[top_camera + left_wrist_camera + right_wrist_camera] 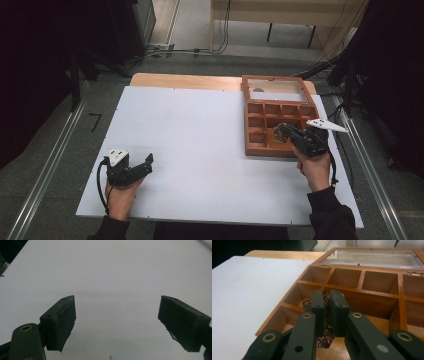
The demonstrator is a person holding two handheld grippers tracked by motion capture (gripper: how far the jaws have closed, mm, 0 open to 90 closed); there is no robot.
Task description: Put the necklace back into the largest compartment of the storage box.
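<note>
The right hand-held gripper (327, 302) is clenched on a beaded bracelet (325, 338), holding it over the wooden compartment box (255, 147). Well left of the box, the left hand-held gripper (117, 322) hangs released above the desk (200, 130).

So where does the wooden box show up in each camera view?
High view: the box sits at the right of the white board, lid open, by the right claw.
Left gripper view: white board between two open jaws, no box in it.
Right gripper view: box across the upper right, behind the shut claw.
Shared landmark: the white board.
</note>
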